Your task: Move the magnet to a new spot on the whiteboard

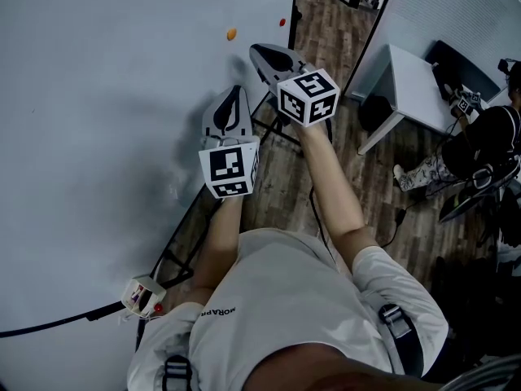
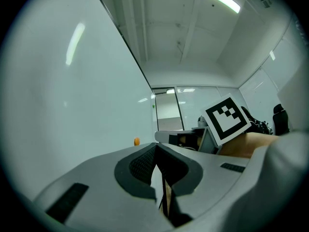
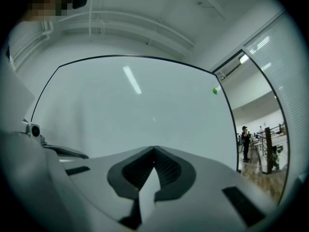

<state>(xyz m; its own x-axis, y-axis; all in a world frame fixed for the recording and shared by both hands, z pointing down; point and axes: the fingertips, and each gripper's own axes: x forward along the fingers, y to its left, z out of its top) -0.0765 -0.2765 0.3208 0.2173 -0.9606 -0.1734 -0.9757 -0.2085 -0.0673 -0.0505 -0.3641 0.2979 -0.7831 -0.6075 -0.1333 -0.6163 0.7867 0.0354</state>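
A small orange magnet sticks to the big whiteboard near its far edge, and it also shows in the left gripper view as the orange magnet. My right gripper is shut with nothing between its jaws, just right of and short of that magnet. In the right gripper view the right gripper faces the whiteboard, where a green magnet sits near the edge. My left gripper hangs nearer to me, beside the board. In its own view the left gripper is shut and empty.
A small red dot sits at the board's far edge. The board's black stand legs rest on the wooden floor. A white table and a seated person are at the right. A small device with a cable hangs at the board's near edge.
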